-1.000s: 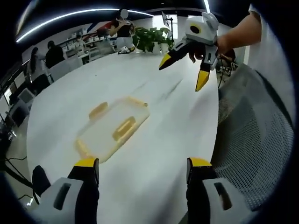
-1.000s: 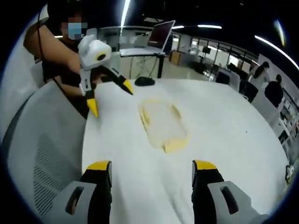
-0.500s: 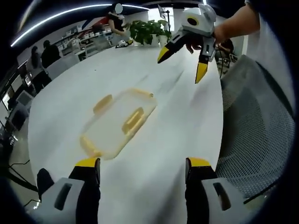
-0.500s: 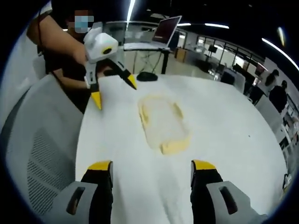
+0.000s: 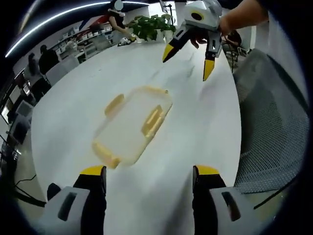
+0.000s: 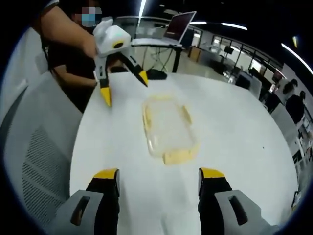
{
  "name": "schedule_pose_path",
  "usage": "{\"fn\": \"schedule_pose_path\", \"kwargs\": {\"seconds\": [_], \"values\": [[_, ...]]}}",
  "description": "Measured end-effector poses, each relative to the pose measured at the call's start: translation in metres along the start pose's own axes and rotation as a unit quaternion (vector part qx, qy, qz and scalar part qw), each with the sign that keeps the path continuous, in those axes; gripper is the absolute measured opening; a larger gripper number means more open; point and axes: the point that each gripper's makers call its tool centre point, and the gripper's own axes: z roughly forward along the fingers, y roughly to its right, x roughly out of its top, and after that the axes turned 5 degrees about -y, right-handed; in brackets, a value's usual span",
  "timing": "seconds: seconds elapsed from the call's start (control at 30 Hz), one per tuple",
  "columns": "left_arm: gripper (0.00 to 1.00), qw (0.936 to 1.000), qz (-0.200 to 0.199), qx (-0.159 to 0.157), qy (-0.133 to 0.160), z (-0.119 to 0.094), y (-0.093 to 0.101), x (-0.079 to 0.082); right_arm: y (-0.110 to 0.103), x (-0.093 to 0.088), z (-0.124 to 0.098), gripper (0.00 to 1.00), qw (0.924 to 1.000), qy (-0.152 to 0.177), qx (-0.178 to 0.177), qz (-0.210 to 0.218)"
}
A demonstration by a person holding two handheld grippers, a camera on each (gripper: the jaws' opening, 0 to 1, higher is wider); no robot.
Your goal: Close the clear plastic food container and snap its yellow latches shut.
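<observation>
A clear plastic food container (image 5: 131, 126) with yellow latches lies flat on the white table (image 5: 186, 132), its lid on top. In the left gripper view my left gripper (image 5: 145, 172) stands open just short of it, with nothing between its yellow-tipped fingers. My right gripper (image 5: 187, 61), held by a hand, hovers open above the table beyond the container. In the right gripper view the container (image 6: 167, 128) lies ahead of my open right gripper (image 6: 158, 175), and my left gripper (image 6: 123, 87) hangs open over the far left side.
A grey mesh chair (image 5: 266, 112) stands at the table's edge and shows as the chair (image 6: 34, 147) on the left. A laptop (image 6: 180, 25) sits on a stand beyond the table. A potted plant (image 5: 149, 25) and several people are in the background.
Both cameras have drawn closer to the container, which now looks larger and nearer each view's own jaws. Both grippers stay open and the container has not moved.
</observation>
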Motion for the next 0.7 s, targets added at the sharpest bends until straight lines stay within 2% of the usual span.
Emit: {"fn": "schedule_pose_path", "kwargs": {"seconds": [0.23,0.33,0.7], "values": [[0.7,0.9993,0.032,-0.003,-0.021,0.003,-0.009,-0.003,0.006,0.002,0.006,0.64,0.9999,-0.007,0.005,-0.007],[0.7,0.9994,0.029,-0.005,-0.018,0.004,-0.015,-0.002,0.008,0.003,0.008,0.64,0.9998,-0.011,0.008,-0.011],[0.69,0.9975,0.06,-0.014,-0.034,0.012,-0.028,-0.003,0.015,0.003,0.022,0.64,0.999,-0.028,0.021,-0.027]]}}
